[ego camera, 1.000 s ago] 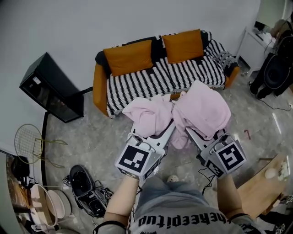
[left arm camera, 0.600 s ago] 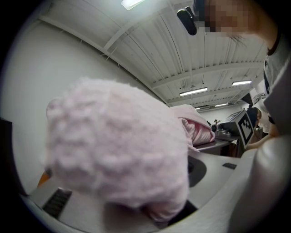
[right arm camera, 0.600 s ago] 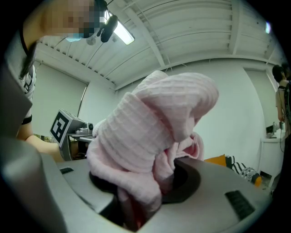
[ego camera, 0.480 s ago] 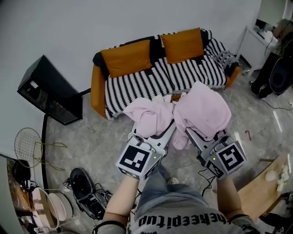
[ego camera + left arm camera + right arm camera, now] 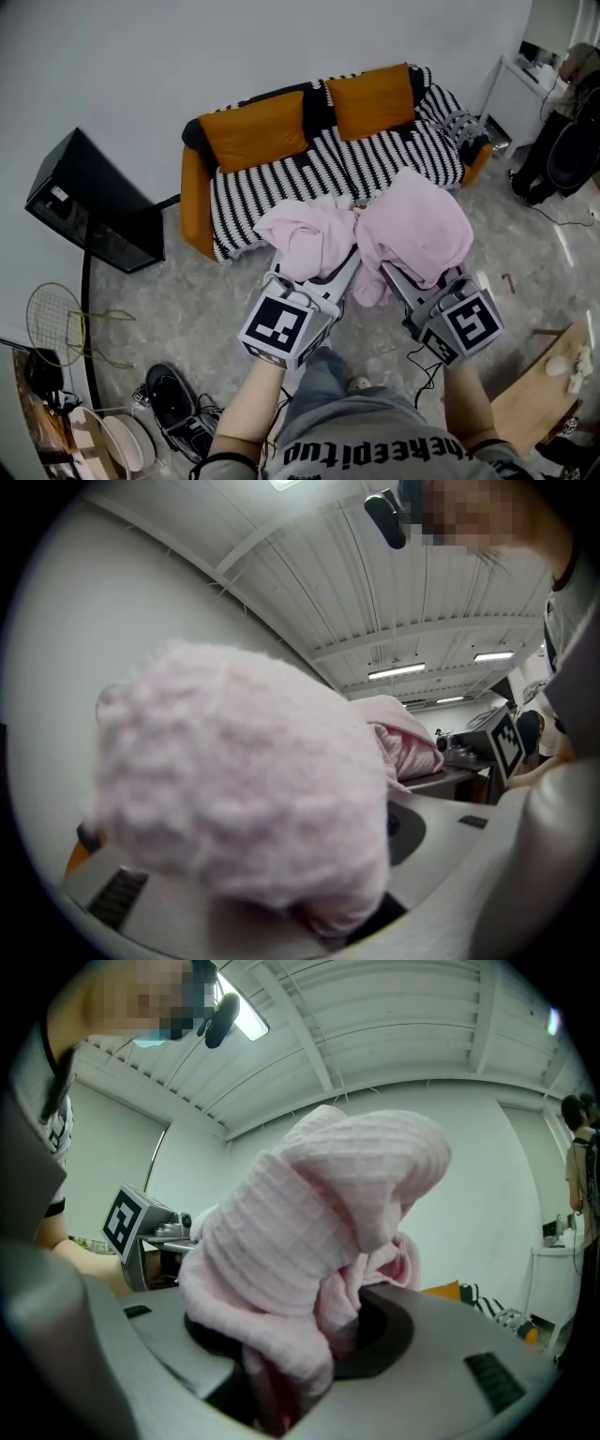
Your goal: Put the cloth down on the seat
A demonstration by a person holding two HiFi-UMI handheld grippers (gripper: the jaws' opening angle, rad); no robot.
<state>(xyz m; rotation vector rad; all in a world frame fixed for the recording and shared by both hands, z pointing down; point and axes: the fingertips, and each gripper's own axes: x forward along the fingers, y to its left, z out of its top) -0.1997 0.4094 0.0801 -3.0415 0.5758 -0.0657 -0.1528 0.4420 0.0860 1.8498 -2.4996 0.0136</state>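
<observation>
Left tool and right tool each pinch the pink cloth short of the striped sofa

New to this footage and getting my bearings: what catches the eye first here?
The bunched pink cloth, clamped in both the left gripper and the right gripper, fills the centre of the head view. Just beyond it stands an orange sofa with a black-and-white striped cover and two orange cushions.

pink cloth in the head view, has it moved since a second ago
Yes, slightly: the pink cloth has advanced toward the striped sofa.
</observation>
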